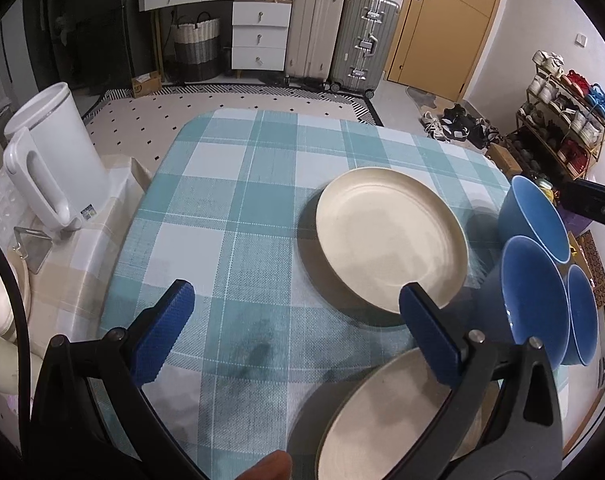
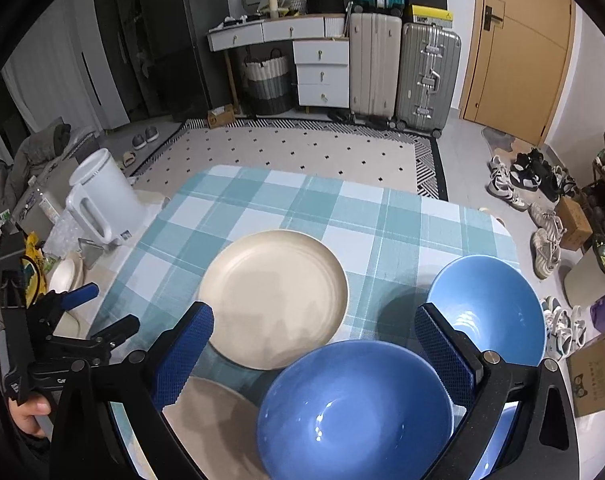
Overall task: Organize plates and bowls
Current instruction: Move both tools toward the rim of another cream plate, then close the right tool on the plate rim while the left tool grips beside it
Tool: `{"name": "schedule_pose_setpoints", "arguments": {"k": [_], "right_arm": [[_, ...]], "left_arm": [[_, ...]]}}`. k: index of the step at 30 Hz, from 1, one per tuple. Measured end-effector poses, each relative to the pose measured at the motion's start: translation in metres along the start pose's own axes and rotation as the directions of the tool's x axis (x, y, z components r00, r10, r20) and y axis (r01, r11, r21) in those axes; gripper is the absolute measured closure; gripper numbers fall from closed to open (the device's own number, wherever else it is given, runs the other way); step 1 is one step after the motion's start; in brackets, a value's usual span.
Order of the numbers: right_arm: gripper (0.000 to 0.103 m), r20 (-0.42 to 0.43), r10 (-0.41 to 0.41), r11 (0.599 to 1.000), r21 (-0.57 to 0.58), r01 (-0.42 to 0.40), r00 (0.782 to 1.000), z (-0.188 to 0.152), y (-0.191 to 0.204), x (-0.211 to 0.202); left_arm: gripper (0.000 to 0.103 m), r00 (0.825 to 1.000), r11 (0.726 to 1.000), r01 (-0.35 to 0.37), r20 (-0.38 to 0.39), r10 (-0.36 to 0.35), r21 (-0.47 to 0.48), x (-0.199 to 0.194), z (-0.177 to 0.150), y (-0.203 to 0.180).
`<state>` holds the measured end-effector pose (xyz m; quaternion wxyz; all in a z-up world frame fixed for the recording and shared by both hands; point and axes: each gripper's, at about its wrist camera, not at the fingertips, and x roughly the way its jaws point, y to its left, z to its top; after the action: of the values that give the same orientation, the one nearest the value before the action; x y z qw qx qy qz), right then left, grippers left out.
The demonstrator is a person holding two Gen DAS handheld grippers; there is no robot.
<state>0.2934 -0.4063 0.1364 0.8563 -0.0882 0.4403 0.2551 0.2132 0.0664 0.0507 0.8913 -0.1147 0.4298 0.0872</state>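
Observation:
Two cream plates lie on the checked tablecloth: a far plate [image 1: 390,240] [image 2: 274,298] and a near plate [image 1: 386,420] [image 2: 206,420]. Three blue bowls stand at the right: far bowl [image 1: 536,220] [image 2: 490,304], middle bowl [image 1: 536,300] [image 2: 354,412], and a third bowl [image 1: 582,316] mostly hidden in the right wrist view. My left gripper [image 1: 298,332] is open and empty, above the table left of the plates; it also shows in the right wrist view [image 2: 102,308]. My right gripper [image 2: 314,352] is open and empty, above the middle bowl.
A white kettle [image 1: 54,160] [image 2: 102,200] stands on a side table at the left with a cream dish [image 2: 64,276] near it. Suitcases [image 2: 402,68], a drawer unit, shoes and a shoe rack [image 1: 562,120] lie beyond the table on the floor.

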Motion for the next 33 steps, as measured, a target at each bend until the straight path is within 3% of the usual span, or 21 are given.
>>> {"name": "schedule_pose_setpoints", "arguments": {"k": [22, 28, 33], "right_arm": [[0.002, -0.176, -0.006, 0.998, -0.062, -0.005, 0.984, 0.012, -0.017, 0.103], [0.006, -0.224, -0.009, 0.998, -0.059, -0.004, 0.975, 0.013, -0.024, 0.129], [0.016, -0.274, -0.007, 0.999, -0.051, -0.007, 0.962, 0.013, -0.03, 0.152]], "left_arm": [[0.004, 0.996, 0.999, 0.011, -0.09, -0.013, -0.031, 0.079, 0.011, -0.003], [0.01, 0.993, 1.0, 0.004, -0.119, -0.006, -0.018, 0.099, 0.011, -0.008], [0.016, 0.99, 1.0, 0.009, -0.141, -0.012, -0.022, 0.114, 0.01, -0.009]]}}
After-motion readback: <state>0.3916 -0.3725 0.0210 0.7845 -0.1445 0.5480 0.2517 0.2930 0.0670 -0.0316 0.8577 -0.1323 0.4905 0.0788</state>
